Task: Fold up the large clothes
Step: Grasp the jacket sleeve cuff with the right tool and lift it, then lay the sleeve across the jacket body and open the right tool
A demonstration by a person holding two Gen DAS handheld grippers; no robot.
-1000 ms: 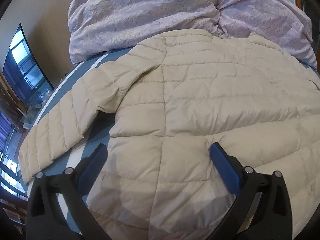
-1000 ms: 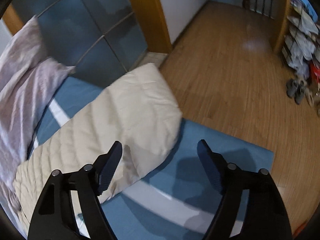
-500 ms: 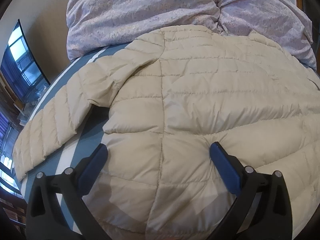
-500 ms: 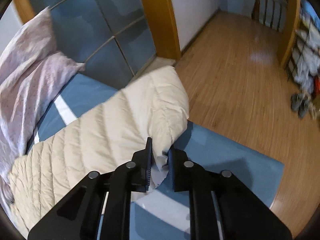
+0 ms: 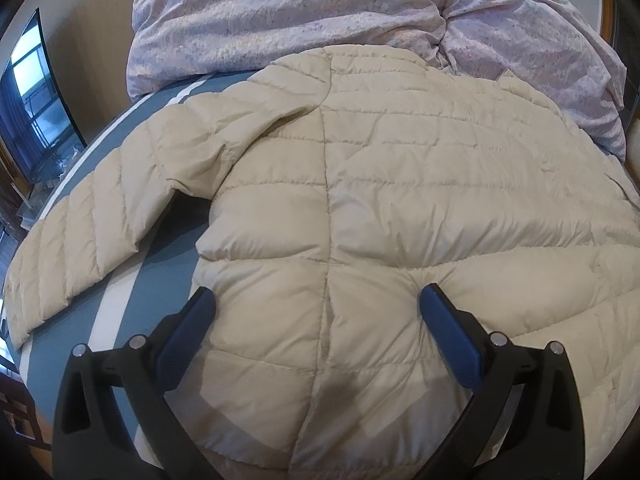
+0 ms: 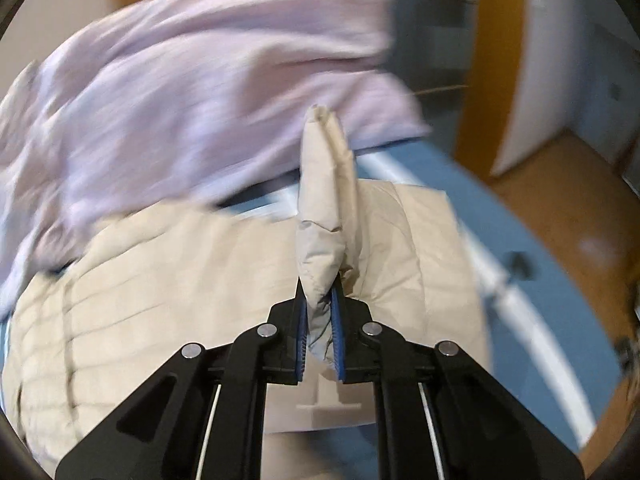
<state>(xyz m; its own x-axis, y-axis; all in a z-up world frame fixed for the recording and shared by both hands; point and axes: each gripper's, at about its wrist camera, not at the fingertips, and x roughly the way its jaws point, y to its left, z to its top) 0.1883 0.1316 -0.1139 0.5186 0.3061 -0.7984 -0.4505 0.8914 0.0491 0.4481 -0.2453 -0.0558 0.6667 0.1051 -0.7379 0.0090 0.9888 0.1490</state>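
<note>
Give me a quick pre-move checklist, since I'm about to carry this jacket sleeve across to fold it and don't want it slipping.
1. Right gripper shut on the sleeve cuff: ok, fabric is pinched between the blue pads.
2. Depth of that grip: ok, cloth shows well back between the pads.
3. Left gripper open, pressing on the jacket body: ok, holding nothing.
4. Other sleeve lying flat on the blue bed cover: ok.
5. Purple duvet clear of the jacket: not ok, it touches the collar edge.
6. Landing spot for the sleeve: cannot tell, right view is blurred.
</note>
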